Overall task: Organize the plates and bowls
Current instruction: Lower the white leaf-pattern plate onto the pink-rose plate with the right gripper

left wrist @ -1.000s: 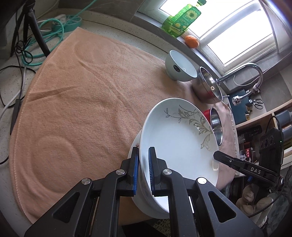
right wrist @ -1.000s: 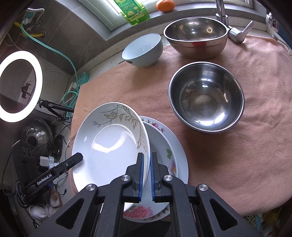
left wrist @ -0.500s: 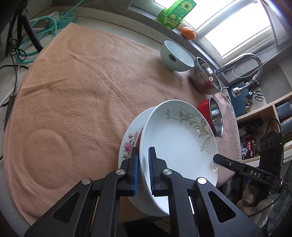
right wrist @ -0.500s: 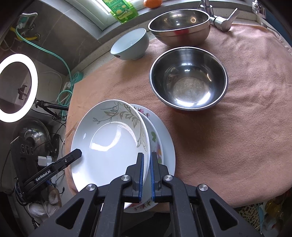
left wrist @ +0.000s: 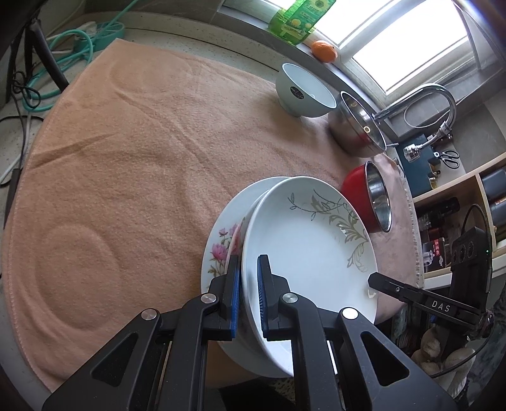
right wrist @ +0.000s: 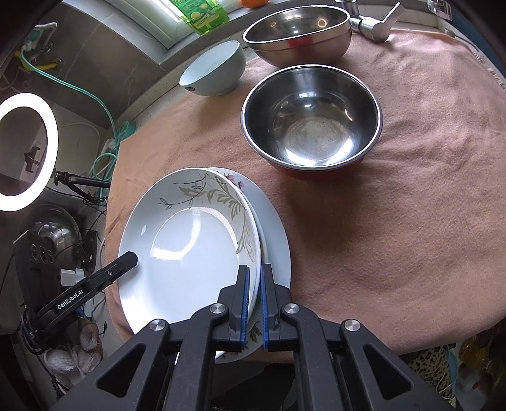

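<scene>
Peach-coloured towelling (left wrist: pixel 132 164) covers the counter below a bright window (left wrist: pixel 395 41), with a green bottle (left wrist: pixel 297 19) and an orange (left wrist: pixel 324 50) on the sill at about 12 o'clock in the left wrist view. Near the towel's front edge, a white leaf-patterned plate (left wrist: pixel 310 240) sits partly over a pink-flowered plate (left wrist: pixel 221 240), which lies flat on the cloth. The left gripper (left wrist: pixel 248 297) is clamped narrowly on the leaf plate's near rim, one blue pad inside and one beneath. The right gripper (right wrist: pixel 254 300) pinches the same plate's opposite rim in the same way; in its view the plate (right wrist: pixel 189 249) spreads toward 10 o'clock, with the flowered plate (right wrist: pixel 275 240) showing along its right side. Whether the leaf plate rests fully on the flowered one cannot be told. At 1 o'clock in the right wrist view stands a steel bowl with a red outside (right wrist: pixel 311 123); beyond it, near 12 o'clock, a larger steel bowl (right wrist: pixel 299 31), and to its left a pale blue bowl (right wrist: pixel 215 69), tilted on the towel's edge. A tap (left wrist: pixel 420 104) arches behind the bowls.
</scene>
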{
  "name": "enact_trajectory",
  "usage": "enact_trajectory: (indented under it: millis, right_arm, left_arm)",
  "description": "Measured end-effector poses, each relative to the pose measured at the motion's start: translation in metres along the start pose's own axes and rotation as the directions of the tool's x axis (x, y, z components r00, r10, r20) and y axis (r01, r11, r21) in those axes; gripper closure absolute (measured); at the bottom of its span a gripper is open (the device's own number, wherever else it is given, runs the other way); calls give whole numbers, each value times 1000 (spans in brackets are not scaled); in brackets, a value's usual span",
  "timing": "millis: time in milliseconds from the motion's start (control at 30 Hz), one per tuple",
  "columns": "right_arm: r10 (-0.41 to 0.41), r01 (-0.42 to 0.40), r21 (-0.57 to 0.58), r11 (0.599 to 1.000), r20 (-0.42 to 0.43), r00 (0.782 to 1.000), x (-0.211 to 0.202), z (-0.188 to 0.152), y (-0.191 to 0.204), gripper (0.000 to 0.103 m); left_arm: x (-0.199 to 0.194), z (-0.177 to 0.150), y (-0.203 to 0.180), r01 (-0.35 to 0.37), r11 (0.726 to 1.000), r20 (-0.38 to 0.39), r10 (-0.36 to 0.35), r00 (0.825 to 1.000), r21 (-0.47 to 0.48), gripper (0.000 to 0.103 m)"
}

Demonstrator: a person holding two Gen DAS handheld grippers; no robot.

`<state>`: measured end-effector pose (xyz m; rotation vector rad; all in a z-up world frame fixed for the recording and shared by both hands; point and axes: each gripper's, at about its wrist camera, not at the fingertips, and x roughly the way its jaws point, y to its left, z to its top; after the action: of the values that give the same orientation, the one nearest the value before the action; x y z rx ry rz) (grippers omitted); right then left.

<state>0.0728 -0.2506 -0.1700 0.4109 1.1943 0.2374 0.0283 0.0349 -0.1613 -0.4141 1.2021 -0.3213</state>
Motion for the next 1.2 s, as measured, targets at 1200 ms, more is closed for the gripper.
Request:
enact_trajectory:
  millis: [1200]
  right_arm:
    - [-23,23,5,1000,14,1000,0,-5,-1,99]
  left_arm:
    - [-1,-4,-16,-93,988,25,91,996,120,95]
